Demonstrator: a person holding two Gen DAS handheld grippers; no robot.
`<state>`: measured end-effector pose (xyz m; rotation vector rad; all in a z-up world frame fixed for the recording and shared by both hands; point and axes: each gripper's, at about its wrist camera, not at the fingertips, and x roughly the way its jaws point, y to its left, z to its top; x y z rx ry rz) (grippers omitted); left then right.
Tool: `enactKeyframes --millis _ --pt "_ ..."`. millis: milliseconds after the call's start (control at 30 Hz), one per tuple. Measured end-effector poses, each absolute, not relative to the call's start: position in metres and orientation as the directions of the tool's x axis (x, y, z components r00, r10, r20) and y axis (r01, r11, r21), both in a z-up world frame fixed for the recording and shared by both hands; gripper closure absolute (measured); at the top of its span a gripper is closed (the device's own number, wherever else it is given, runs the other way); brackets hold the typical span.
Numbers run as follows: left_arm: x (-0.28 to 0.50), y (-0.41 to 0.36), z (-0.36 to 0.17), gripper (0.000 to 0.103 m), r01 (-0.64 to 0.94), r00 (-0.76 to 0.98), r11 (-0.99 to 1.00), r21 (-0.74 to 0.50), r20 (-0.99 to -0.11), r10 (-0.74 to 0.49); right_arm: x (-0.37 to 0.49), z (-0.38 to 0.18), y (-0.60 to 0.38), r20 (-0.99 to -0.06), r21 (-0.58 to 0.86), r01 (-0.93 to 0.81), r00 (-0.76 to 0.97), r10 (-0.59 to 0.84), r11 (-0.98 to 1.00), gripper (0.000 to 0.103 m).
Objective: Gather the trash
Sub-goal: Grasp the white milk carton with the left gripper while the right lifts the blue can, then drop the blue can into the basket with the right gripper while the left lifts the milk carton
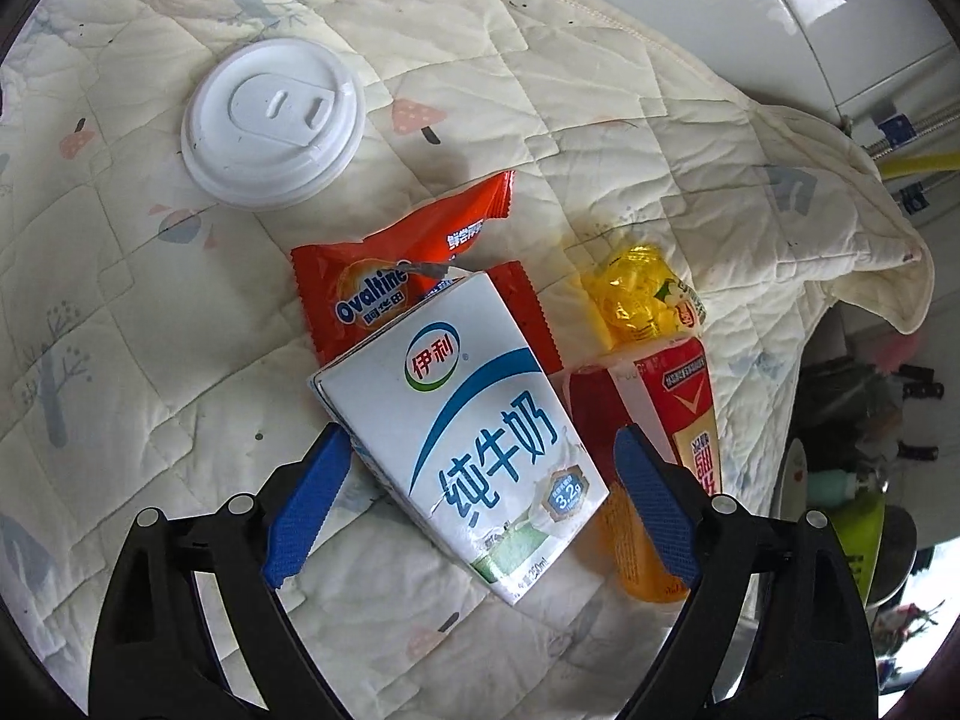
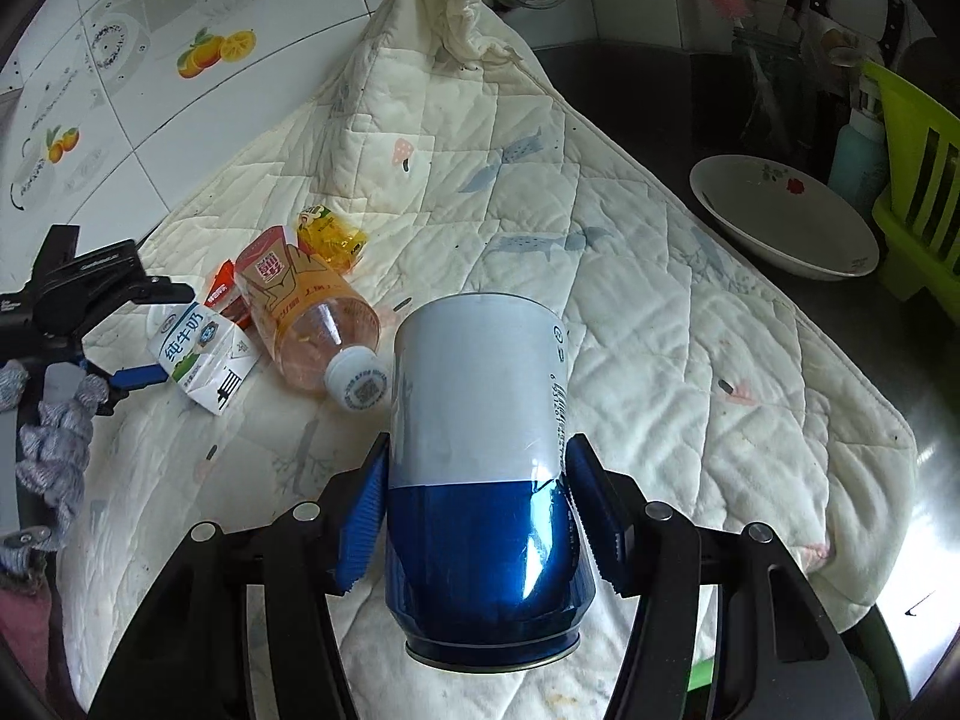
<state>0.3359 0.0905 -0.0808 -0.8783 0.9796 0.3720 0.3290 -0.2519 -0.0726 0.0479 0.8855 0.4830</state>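
Observation:
Trash lies on a cream quilted cloth. My left gripper is open around a white and blue milk carton, with gaps on both sides. Beyond it lie a red Ovaltine wrapper, a yellow candy wrapper, a plastic tea bottle and a white cup lid. My right gripper is shut on a blue and silver can. The right wrist view also shows the carton, the bottle, the candy wrapper and the left gripper.
The cloth covers a dark counter against a tiled wall. A white bowl and a green rack stand at the right, with knives on the wall behind. A grey rag hangs at the left.

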Motion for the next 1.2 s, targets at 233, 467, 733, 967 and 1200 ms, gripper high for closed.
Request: enactKeyframes --millis 233,467,733,967,1200 --pt "0.341 0.094 -0.093 0.015 -0.719 0.505 0.533 -0.445 -0.862 -0.038 0.303 -0.076 -0.272 -0.720 0.253 -0.390 0.536 0.442 0.885 0.047" --pt "0.347 0.086 -0.099 0.015 -0.753 0.478 0.515 -0.411 -0.878 -0.002 0.283 -0.082 -0.288 -0.719 0.274 -0.372 0.534 0.445 0.887 0.047" --pt "0.343 0.081 -0.098 0.017 -0.735 0.492 0.544 -0.404 -0.871 0.019 0.256 -0.081 -0.298 -0.710 0.289 -0.349 0.547 0.444 0.891 0.047" --pt "0.319 0.081 -0.087 0.020 -0.665 0.534 0.611 -0.430 -0.846 -0.014 0.229 -0.080 -0.308 -0.691 0.316 -0.311 0.572 0.443 0.896 0.048" --pt "0.287 0.074 -0.075 0.027 -0.514 0.571 0.722 -0.464 -0.813 -0.116 0.195 -0.082 -0.323 -0.675 0.346 -0.239 0.608 0.418 0.907 0.048"
